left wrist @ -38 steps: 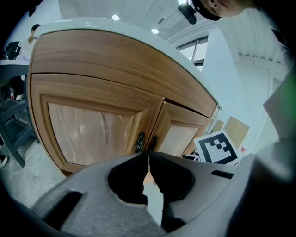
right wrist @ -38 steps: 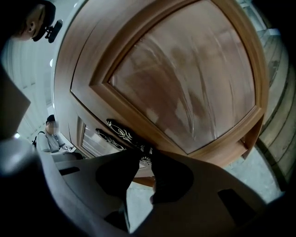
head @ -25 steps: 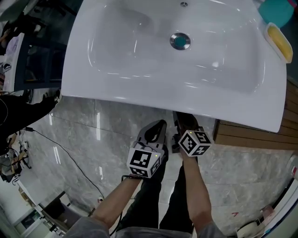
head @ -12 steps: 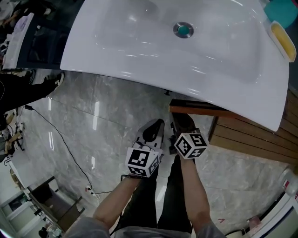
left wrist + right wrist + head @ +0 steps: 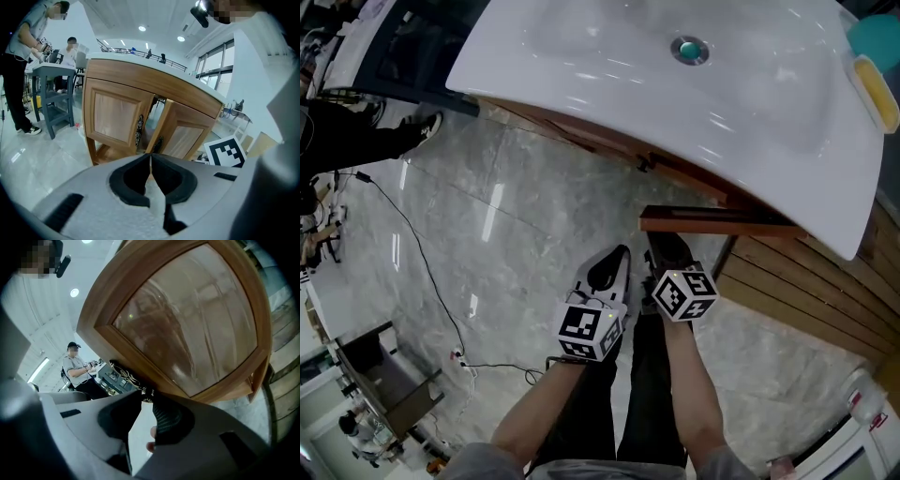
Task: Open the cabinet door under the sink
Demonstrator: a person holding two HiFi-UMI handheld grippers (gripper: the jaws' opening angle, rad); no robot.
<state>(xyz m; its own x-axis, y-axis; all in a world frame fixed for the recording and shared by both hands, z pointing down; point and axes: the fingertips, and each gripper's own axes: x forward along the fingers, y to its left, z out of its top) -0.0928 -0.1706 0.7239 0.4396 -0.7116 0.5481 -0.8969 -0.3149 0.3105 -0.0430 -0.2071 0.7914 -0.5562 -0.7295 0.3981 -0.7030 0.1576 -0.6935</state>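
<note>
- right claw (image 5: 146, 398) clamped on dark door handle (image 5: 123, 375); cabinet door (image 5: 187, 319) stands ajar under sink (image 5: 609, 66)
- left claw (image 5: 150, 161) clenched, empty, just beside the right

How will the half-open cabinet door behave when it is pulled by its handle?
The door will probably swing as one rigid piece: its wooden frame looks solid. The glossy panel may be glass, so possibly fragile and heavy. The ornate handle, in the right gripper, seems unlikely to slip.

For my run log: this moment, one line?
right tongs: shut on dark ornate handle | wooden cabinet door: ajar | left tongs: shut
</note>
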